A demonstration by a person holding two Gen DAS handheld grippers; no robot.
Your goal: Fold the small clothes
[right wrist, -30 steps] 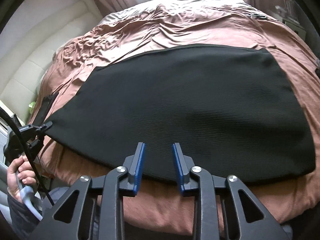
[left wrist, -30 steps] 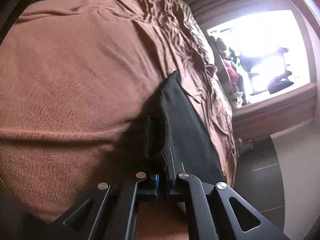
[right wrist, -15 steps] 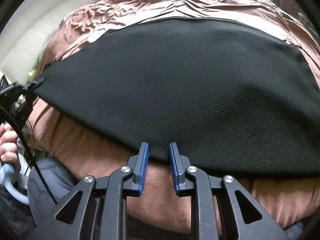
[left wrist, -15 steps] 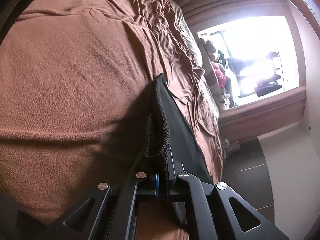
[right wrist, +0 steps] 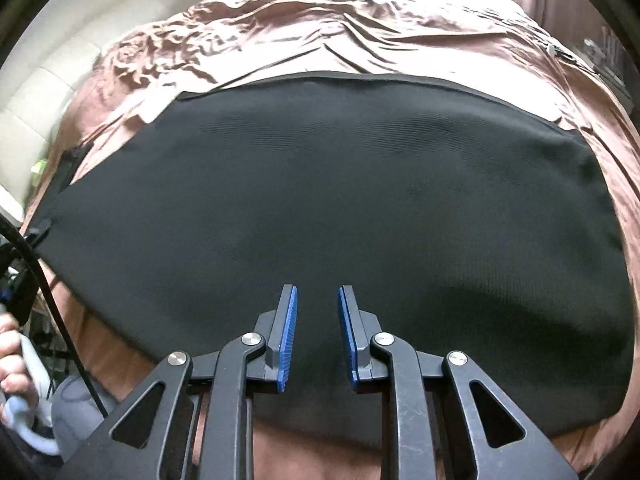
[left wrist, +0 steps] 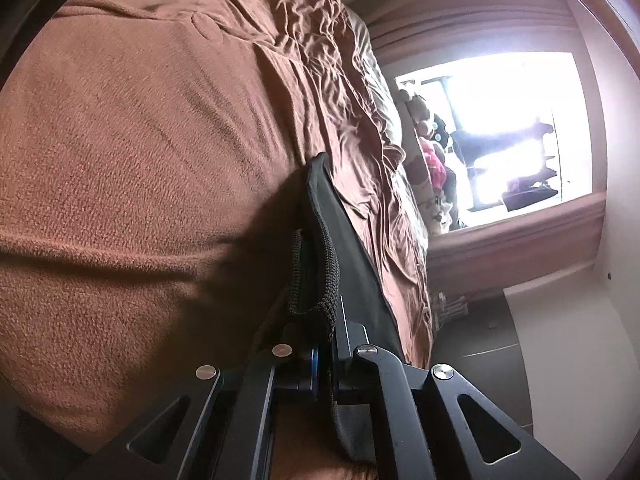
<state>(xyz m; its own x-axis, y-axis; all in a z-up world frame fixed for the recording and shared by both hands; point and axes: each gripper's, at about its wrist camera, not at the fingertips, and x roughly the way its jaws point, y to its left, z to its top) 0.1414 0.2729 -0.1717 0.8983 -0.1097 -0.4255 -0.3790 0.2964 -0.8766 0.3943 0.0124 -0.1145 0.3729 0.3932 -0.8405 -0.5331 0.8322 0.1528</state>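
Observation:
A black knitted garment (right wrist: 340, 200) lies spread flat on the brown bedspread (right wrist: 360, 20). My right gripper (right wrist: 318, 292) hovers over its near part, open by a small gap, with nothing between the blue pads (right wrist: 289, 332). The near hem passes under the fingers. My left gripper (left wrist: 326, 344) is shut on the garment's corner hem (left wrist: 320, 280), which bunches over the fingertips and holds the black fabric (left wrist: 356, 272) taut across the bed. In the right wrist view that pinched corner (right wrist: 40, 232) sits at the far left, above the person's hand (right wrist: 12, 364) holding the left gripper.
The brown blanket (left wrist: 140, 160) fills the left wrist view, with crumpled satin sheet (left wrist: 332, 80) behind. A bright window (left wrist: 520, 128) with stuffed toys (left wrist: 432, 160) lies past the bed. A cream padded headboard (right wrist: 48, 80) stands at the left.
My right gripper moved forward over the garment, so its near hem now lies under the fingers, and its jaws narrowed slightly. My left gripper kept its grip and only turned a little.

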